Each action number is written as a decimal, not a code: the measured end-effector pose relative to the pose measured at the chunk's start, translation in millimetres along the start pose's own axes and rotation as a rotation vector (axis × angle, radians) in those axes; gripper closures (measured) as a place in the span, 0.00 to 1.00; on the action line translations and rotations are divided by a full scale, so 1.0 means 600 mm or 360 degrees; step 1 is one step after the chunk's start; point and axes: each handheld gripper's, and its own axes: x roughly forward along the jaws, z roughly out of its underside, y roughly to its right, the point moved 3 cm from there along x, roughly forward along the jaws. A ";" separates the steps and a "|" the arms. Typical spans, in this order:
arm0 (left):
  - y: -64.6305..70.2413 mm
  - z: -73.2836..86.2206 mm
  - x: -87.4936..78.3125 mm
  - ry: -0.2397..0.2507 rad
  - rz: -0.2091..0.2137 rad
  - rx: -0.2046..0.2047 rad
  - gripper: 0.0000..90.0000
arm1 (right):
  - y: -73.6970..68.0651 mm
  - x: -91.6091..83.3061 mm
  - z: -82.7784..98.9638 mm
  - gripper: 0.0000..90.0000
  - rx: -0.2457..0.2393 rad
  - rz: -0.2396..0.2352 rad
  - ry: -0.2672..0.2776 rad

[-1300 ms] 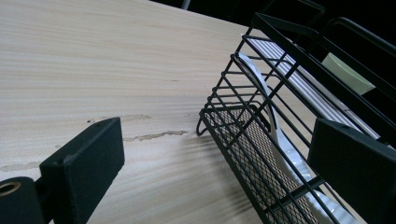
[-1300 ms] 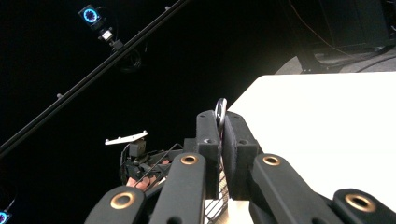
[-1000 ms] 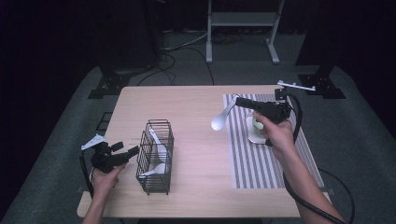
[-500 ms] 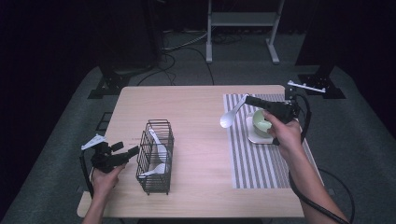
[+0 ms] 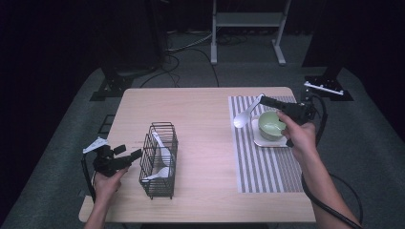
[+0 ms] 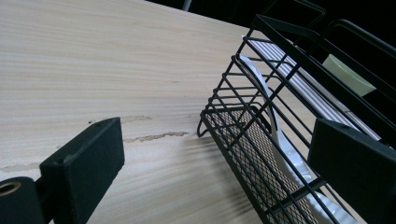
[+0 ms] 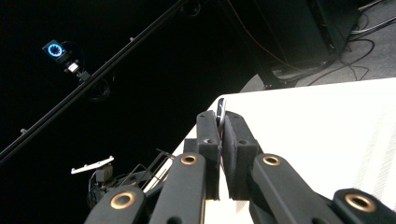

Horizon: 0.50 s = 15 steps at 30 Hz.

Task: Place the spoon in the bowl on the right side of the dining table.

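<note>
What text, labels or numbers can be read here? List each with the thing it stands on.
None can be read: no words, labels or numbers on the spoon, bowl, basket, mat or table.

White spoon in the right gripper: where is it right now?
High view: the white spoon is clamped by its handle in the right gripper, over the striped mat's left edge, just left of the green bowl.
</note>
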 end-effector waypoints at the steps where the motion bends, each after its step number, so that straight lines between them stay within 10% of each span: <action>1: 0.000 0.000 0.000 0.0000 0.0000 0.0000 0.03 | 0.002 -0.002 -0.001 0.95 0.0005 0.0006 0.0004; 15: -0.001 0.000 -0.001 0.0002 -0.0002 0.0002 0.03 | 0.034 -0.032 -0.009 0.96 0.0056 0.0093 0.0065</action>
